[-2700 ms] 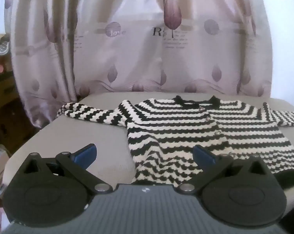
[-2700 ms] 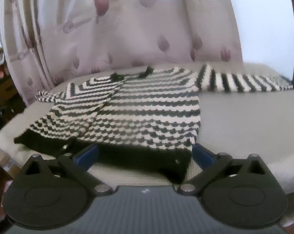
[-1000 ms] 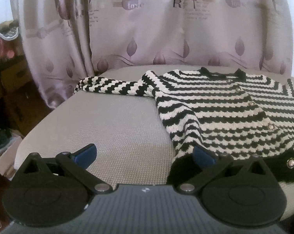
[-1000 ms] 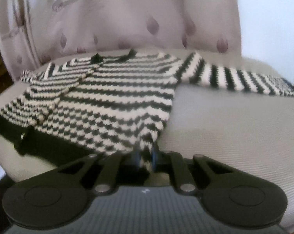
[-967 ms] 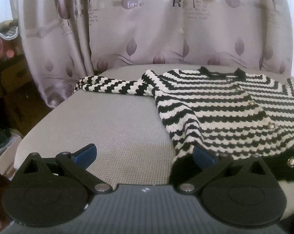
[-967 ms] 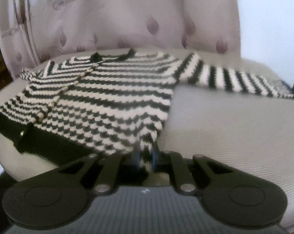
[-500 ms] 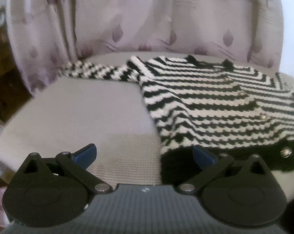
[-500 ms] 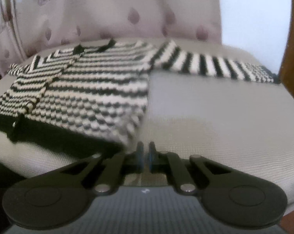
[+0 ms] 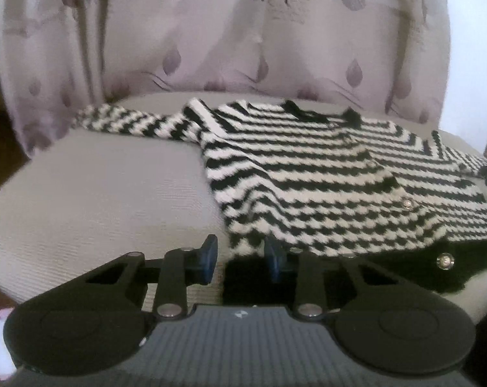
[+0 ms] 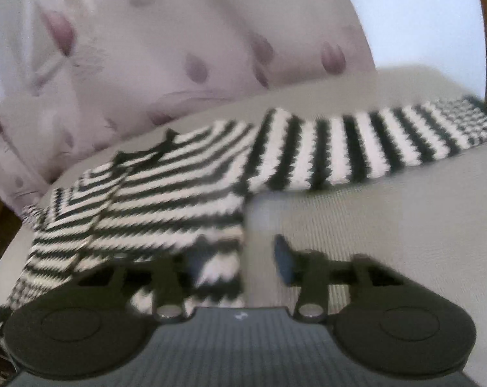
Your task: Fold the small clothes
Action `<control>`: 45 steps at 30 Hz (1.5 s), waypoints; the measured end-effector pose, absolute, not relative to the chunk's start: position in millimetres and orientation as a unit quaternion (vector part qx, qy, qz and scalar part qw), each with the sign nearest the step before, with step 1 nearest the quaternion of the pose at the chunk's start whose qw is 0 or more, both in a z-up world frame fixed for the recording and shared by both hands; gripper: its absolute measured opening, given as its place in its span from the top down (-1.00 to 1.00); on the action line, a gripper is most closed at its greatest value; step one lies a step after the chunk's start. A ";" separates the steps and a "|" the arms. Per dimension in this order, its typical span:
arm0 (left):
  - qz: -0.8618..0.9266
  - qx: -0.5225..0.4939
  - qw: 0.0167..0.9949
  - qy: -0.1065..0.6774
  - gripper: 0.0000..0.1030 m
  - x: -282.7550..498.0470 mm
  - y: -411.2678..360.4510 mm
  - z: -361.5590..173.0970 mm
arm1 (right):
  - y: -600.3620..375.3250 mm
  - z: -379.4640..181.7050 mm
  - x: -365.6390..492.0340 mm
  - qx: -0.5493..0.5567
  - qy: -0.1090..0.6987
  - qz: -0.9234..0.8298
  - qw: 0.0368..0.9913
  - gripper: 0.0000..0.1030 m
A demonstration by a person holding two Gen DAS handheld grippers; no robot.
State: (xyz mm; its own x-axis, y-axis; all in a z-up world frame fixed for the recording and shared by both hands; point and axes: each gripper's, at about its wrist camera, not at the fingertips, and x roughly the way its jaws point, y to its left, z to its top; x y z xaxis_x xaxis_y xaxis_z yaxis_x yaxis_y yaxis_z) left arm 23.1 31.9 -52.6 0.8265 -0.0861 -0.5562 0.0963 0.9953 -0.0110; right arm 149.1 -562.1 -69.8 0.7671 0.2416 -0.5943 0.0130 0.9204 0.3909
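Left wrist view: I see the striped cardigan (image 9: 324,187) lying flat on the grey cushion (image 9: 98,200), buttons up, one sleeve stretched out to the left toward the patterned curtain (image 9: 211,32). My left gripper (image 9: 240,258) sits at the garment's near left corner, by the black hem. Its jaws are closing, partly open at this instant; the hem corner lies in the gap between the blue pads (image 9: 208,259), which I do not see pressing on the knit.

Right wrist view: frame is blurred. The cardigan (image 10: 166,193) fills the left half, its other sleeve (image 10: 372,142) running out to the right across the cushion (image 10: 388,225). My right gripper (image 10: 240,264) is over the garment's side edge; its jaws are opening, about half apart. The striped edge lies under the left finger and into the gap, and I see no pad gripping it
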 end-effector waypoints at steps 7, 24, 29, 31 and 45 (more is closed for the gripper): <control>-0.051 0.012 0.952 0.301 0.07 24.3 32.1 -48.5 | -557.7 -94.3 222.7 0.240 0.334 0.053 0.910 -0.35; -0.048 0.023 0.948 0.314 -0.25 35.1 20.8 -60.9 | -591.9 -96.3 233.7 0.201 0.295 -0.067 0.932 0.86; -0.048 0.021 0.952 0.302 -0.39 36.1 23.8 -61.1 | -590.8 -97.5 229.1 0.200 0.297 -0.083 0.930 0.87; -0.047 0.019 0.954 0.296 -0.46 37.5 27.5 -59.5 | -579.8 -96.3 231.5 0.185 0.311 -0.058 0.930 0.84; 0.017 -0.057 0.964 0.259 -0.71 97.1 105.6 -18.5 | -516.9 -66.3 102.6 0.119 0.211 -0.020 0.970 -0.40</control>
State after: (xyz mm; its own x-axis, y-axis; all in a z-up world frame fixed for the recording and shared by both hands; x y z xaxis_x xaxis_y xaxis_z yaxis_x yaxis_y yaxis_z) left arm 97.1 105.6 -18.5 0.8652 0.0037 -0.5013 -0.0625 0.9930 -0.1006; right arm 102.6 -516.9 -66.3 0.9105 0.0109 -0.4134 0.0897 0.9706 0.2233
